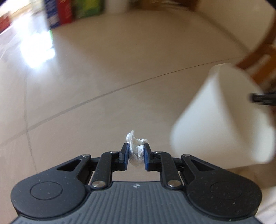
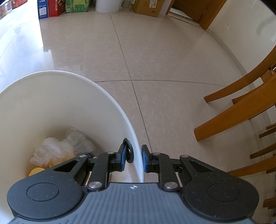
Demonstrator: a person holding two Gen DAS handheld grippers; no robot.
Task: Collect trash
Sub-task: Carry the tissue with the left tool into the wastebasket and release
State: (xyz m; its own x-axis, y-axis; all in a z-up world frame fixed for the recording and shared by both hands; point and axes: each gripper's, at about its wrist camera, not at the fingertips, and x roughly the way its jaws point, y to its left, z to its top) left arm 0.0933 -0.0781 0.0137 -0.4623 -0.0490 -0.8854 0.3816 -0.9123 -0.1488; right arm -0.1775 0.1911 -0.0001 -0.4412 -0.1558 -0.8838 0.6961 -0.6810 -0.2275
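A home: tiled floor (image 2: 155, 51), wooden chairs (image 2: 241, 110), stacked cartons (image 2: 55, 7).

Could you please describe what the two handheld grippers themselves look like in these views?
The left gripper and right gripper look identical: matte black speckled linkage arms with silver pivot pins, round embossed discs, blue pads on the fingers, and a ribbed grey body with a small white logo. No cables or sleeves show.

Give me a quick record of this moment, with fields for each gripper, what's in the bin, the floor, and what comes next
left gripper: shut on tissue, above the floor
right gripper: shut on the bin wall, one finger inside, one outside
bin contents: crumpled plastic, orange scraps
floor: beige tiles, chair legs on the right
likely next: drop the tissue into the bin
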